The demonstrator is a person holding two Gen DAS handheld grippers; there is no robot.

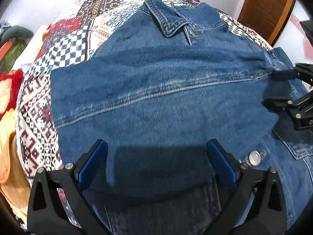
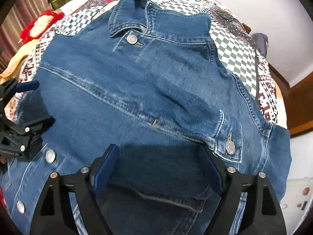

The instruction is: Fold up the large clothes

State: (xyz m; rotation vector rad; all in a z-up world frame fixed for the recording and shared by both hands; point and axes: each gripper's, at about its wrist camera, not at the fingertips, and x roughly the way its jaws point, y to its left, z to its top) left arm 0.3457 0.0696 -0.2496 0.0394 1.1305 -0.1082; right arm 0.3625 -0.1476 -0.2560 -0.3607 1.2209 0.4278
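A blue denim jacket (image 2: 148, 90) lies front-up on a patterned patchwork bedspread (image 1: 64, 45), one sleeve (image 1: 156, 82) folded across its chest. Its hem is cut off below both views. The left gripper (image 1: 156, 164) and right gripper (image 2: 158, 168) point steeply down, jaws wide, holding nothing. Bare bedspread surrounds the collar (image 2: 129, 21).

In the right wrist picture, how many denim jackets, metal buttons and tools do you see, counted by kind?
Denim jacket: 1
Metal buttons: 4
Tools, both open: 2, the left tool and the right tool
Total: 7
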